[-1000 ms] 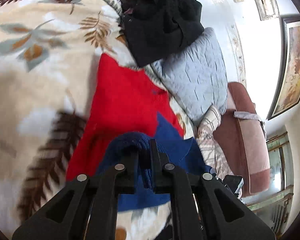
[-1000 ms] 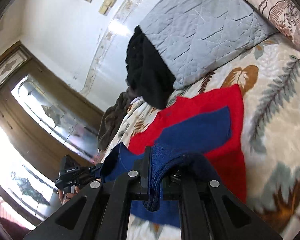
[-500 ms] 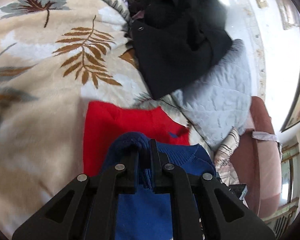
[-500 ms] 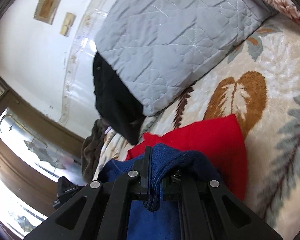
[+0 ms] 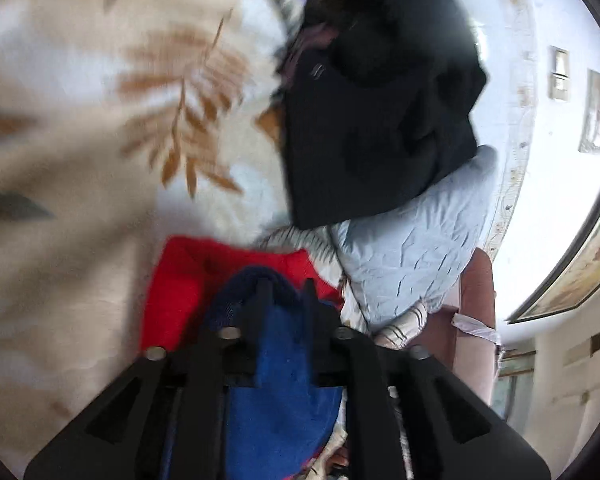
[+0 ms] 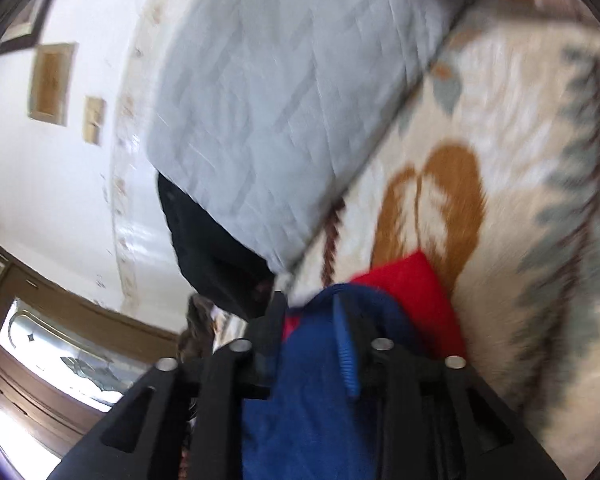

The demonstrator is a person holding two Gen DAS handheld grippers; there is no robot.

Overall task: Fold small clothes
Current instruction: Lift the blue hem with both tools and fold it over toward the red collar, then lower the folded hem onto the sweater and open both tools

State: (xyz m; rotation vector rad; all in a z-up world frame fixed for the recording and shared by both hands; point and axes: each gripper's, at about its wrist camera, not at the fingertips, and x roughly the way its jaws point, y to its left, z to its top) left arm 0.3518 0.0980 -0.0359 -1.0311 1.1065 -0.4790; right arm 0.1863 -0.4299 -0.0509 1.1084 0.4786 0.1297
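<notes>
L gripper [image 5: 285, 286]: fingers opening, gap visible btw them, blue fabric [image 5: 284, 380] lies in the gap, draped over the L-side finger [image 5: 260, 300]; pads no longer look pressed on it. Frame blurred, contact not certain.

R gripper [image 6: 306, 304]: fingers also opening; same blue fabric [image 6: 312, 392] sits btw them, bunched up over the tips. Ribbed blue pad on one finger [image 6: 346, 356] shows bare, so cloth not clamped there.

Blue fabric rests folded on top of red garment [image 5: 180, 280]; red edge shows beyond the blue in both views [image 6: 420, 292]. Both lie on the bed blanket [image 5: 100, 140], cream w/ brown + grey leaf print.

Just past the red garment: grey quilted pillow [image 6: 280, 100], at head of bed. Black garment [image 5: 380, 120] heaped beside/partly on the pillow. Pinkish chair [image 5: 476, 312] beyond the pillow in L view. White wall [image 6: 60, 200] w/ framed picture [image 5: 580, 256] behind.
</notes>
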